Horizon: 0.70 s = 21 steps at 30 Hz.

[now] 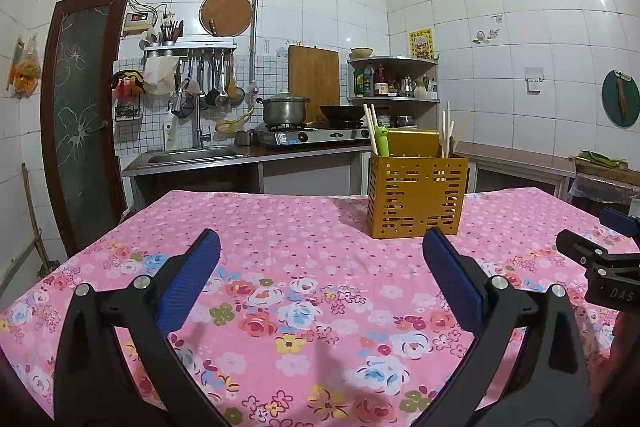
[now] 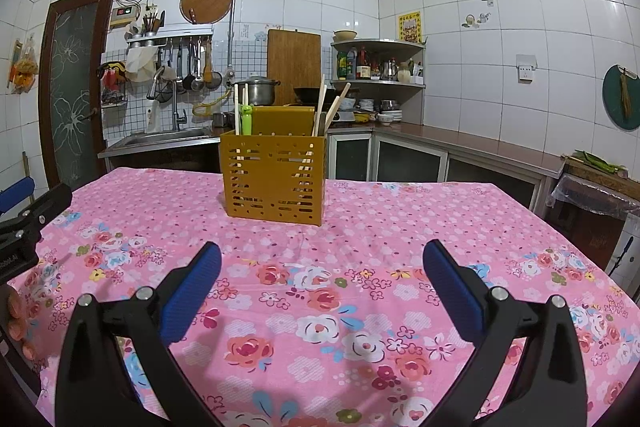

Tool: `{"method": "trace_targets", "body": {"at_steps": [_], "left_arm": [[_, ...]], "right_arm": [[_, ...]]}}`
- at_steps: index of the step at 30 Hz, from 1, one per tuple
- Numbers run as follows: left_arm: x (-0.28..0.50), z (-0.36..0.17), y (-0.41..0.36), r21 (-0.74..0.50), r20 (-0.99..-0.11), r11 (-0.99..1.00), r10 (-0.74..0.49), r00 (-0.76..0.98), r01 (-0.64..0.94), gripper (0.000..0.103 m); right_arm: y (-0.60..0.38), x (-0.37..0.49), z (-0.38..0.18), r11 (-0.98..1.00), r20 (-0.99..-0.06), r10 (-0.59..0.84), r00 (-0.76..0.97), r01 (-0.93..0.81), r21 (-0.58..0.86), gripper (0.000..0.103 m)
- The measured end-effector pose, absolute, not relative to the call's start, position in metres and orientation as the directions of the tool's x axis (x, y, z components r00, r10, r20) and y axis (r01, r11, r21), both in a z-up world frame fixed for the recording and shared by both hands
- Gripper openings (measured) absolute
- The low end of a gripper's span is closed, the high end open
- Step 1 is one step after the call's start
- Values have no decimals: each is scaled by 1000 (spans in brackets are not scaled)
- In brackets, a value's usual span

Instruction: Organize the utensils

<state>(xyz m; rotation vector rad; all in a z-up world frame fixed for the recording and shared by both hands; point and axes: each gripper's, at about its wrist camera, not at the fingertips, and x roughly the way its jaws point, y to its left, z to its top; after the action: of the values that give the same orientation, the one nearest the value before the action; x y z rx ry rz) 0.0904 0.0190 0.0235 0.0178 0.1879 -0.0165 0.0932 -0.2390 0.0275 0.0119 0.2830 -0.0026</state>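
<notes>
Utensil holder (image 2: 274, 179), orange, perforated, is sitting upright at far side of floral tablecloth (image 2: 320, 307), chopsticks (image 2: 239, 109) standing inside. I'm holding L gripper (image 1: 320, 259) & R gripper (image 2: 322, 263) over the cloth, both jaws spread wide, gripping nothing.

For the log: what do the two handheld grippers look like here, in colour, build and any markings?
Both match. The left gripper and the right gripper have black, curved plastic frames with silver round bolt heads at the pivots, and two long fingers faced with blue ribbed pads. In the left wrist view the right gripper's black body shows white letters "DAS". No cables or sleeves are visible.
</notes>
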Motion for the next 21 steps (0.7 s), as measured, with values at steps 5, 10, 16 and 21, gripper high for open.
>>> {"method": "trace_targets", "body": {"at_steps": [5,10,16,21], "left_arm": [[90,23,19,17,-187,1000,-14,982,17,98],[91,24,18,15,-190,1000,-12,982,15,98],[90,24,18,17,-188,1000,-12,982,15,98],[91,23,18,15,-190,1000,-12,982,15,98]], "right_arm": [[-239,93,28,1000,-279,-1,960,4,11,98],[-239,93,27,1000,-278,0,961,2,8,98],[-240,93,26,1000,-280,1,960,2,9,98],[-239,93,27,1000,-279,1,960,2,8,98]]}}
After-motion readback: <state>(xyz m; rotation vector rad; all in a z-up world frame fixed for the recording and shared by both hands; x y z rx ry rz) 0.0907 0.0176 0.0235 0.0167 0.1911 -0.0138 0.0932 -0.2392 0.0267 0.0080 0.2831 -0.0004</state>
